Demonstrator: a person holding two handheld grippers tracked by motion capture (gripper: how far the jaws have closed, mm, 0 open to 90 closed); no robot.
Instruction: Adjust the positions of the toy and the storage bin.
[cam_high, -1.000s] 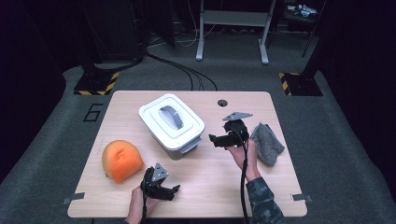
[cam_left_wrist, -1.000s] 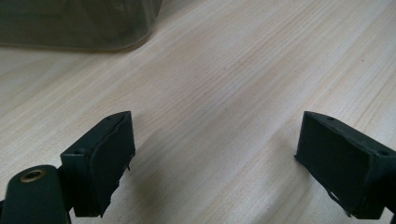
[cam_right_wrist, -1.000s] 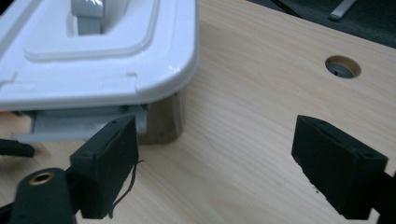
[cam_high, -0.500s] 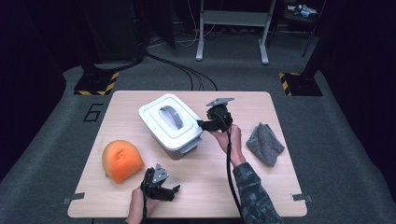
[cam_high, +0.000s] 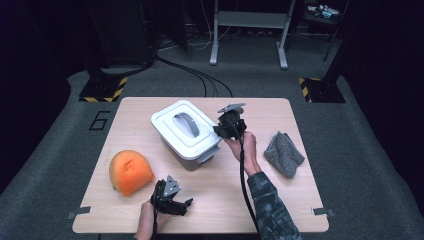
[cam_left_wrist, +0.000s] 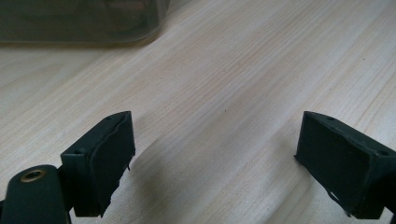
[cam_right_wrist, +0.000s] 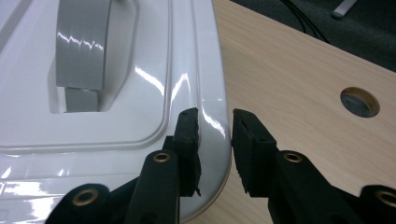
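White plastic lid (cam_right_wrist: 116, 116) of the storage box (cam_high: 192, 150) mid-table sits between my right gripper (cam_right_wrist: 215, 140) pads, its jaws having just been closing on the lid's rim, whose gripped edge is partly hidden, while my left gripper (cam_left_wrist: 215, 163) rests spread wide over bare table (cam_left_wrist: 224, 84).

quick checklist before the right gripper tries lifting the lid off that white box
1. Right gripper on the lid: jaws have just been closing, one pad on top near the rim, one outside the edge. Whether they pinch it: cannot tell.
2. Grey handle free, nothing on it: ok.
3. Left gripper open over bare table, not steadying the box: not ok.
4. Orange foam piece apart from the box: ok.
5. Grey cloth apart from the box: ok.
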